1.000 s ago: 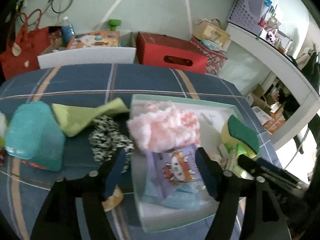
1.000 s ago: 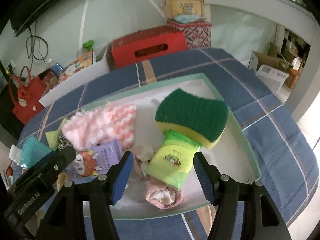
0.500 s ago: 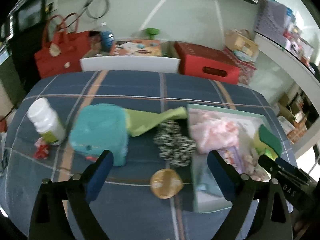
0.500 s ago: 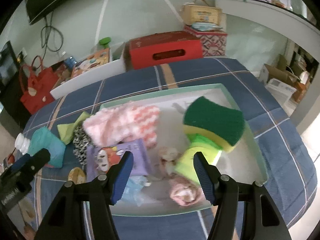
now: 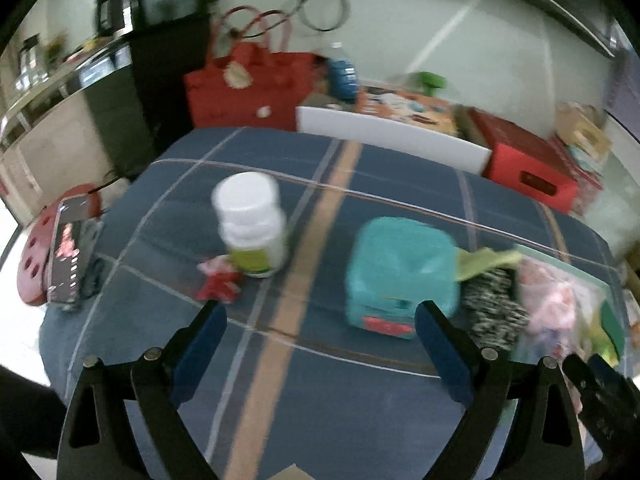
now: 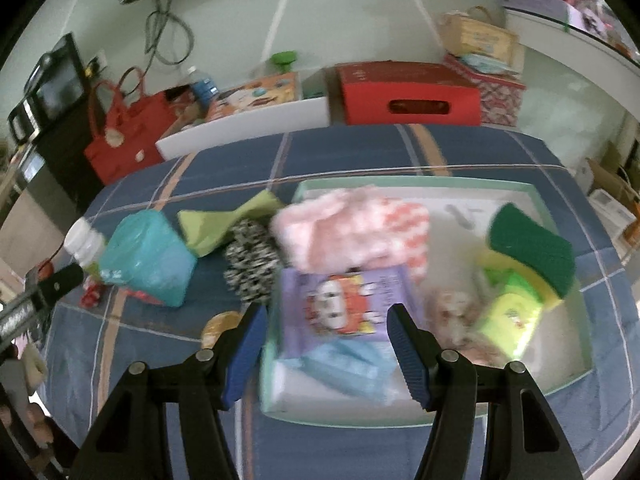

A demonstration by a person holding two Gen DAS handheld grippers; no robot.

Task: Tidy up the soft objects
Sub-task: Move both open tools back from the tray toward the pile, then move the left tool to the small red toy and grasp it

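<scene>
The left gripper (image 5: 320, 340) has its fingers wide open and holds nothing; it hangs over the desk (image 5: 360, 412), which is covered with a blue plaid cloth. Ahead of it, slightly toward its right finger, stands the teal soft pack (image 5: 402, 270), probably a pack of tissues in thin plastic film, though the picture is blurred. The right gripper (image 6: 326, 344) is also open and empty, above the near edge of the tray (image 6: 556, 396).

In the tray lie already a pink fluffy cloth (image 6: 352, 228), a purple cartoon pack (image 6: 344, 304), a light blue pack (image 6: 344, 368) and a green-and-yellow sponge (image 6: 532, 248). Outside the tray, on the desk, remain the teal soft pack, a green cloth (image 6: 224, 220) and a black-and-white scrunchie (image 6: 252, 260), which lies just beside the tray wall. The white pill bottle (image 5: 252, 224) and a small red wrapper (image 5: 218, 280) touching its base are not soft things, it seems.

The teal pack looks light and will yield under pressure, and its film may slip. A hold across its two side faces, near the middle, seems the safest. The scrunchie and the cloth are limp; they should be pinched at a raised fold.
</scene>
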